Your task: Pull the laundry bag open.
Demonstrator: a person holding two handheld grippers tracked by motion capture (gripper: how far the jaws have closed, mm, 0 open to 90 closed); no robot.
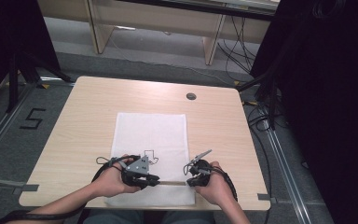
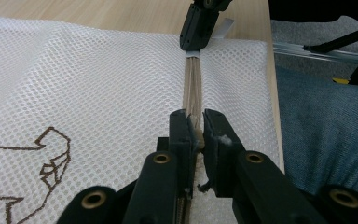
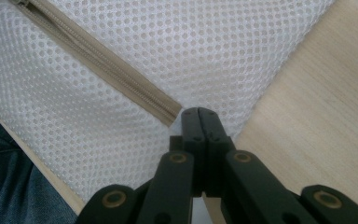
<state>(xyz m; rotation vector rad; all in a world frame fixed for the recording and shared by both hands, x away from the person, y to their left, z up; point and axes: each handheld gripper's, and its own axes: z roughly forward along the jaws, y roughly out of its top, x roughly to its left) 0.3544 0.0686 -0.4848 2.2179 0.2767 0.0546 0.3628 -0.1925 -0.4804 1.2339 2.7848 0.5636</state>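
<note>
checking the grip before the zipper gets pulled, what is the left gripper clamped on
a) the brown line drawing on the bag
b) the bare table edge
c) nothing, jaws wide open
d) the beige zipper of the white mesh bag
d: in the left gripper view the left gripper has its jaws pinched on the beige zipper that runs across the white mesh bag, well apart from the brown line drawing.
</note>
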